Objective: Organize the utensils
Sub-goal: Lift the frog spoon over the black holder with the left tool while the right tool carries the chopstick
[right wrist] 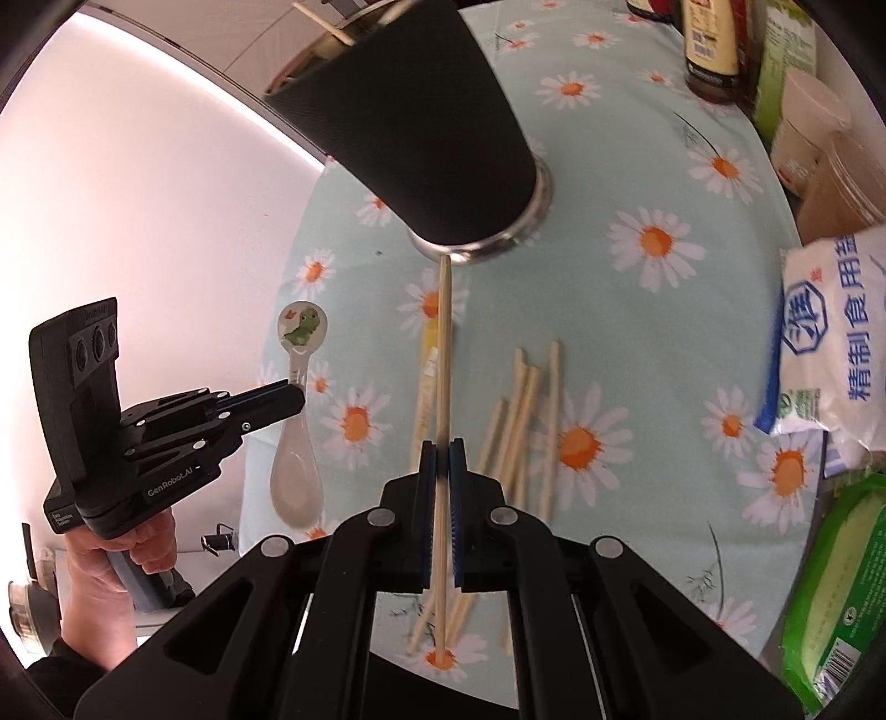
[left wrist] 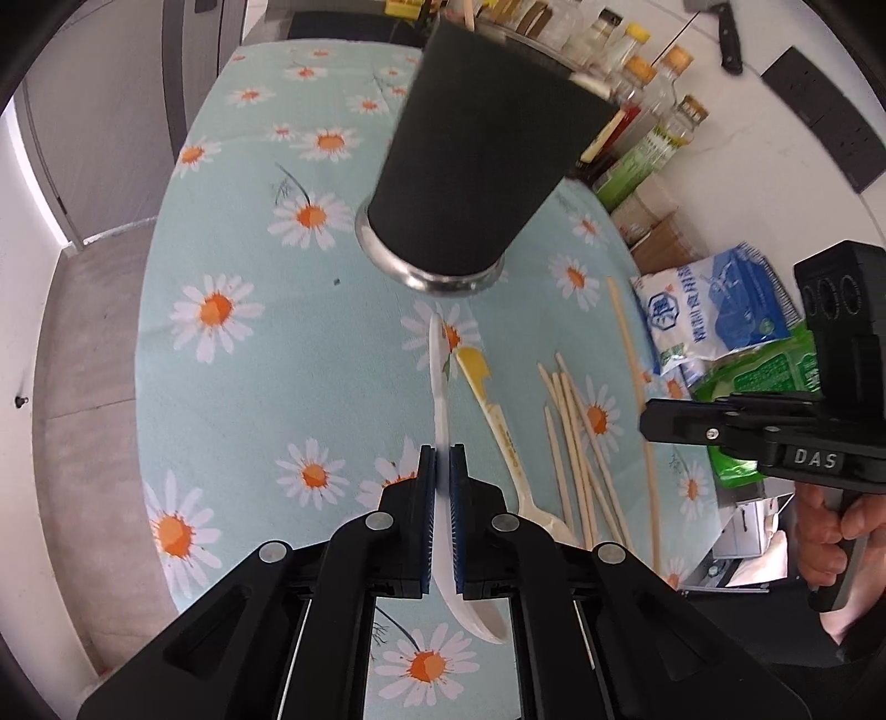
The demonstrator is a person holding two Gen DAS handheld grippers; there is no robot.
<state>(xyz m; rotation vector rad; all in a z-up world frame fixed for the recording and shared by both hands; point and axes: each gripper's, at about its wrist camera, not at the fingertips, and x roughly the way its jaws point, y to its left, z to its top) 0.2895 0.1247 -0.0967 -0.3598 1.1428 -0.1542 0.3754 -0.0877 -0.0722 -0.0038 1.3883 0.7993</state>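
Note:
A tall black utensil holder (left wrist: 476, 160) with a steel base stands on the daisy tablecloth; it also shows in the right wrist view (right wrist: 426, 127). My left gripper (left wrist: 442, 459) is shut on a white ceramic spoon (left wrist: 440, 387), held above the cloth; the right wrist view shows that spoon (right wrist: 296, 421) with a green dinosaur print. My right gripper (right wrist: 442, 454) is shut on a single wooden chopstick (right wrist: 443, 354) pointing toward the holder's base. Several loose chopsticks (left wrist: 581, 443) and a yellow-handled spoon (left wrist: 498, 421) lie on the cloth.
Bottles and jars (left wrist: 642, 94) line the table's far right edge. A blue-white salt bag (right wrist: 836, 343) and a green packet (right wrist: 836, 587) lie at the right. A knife (left wrist: 725, 33) hangs on the wall.

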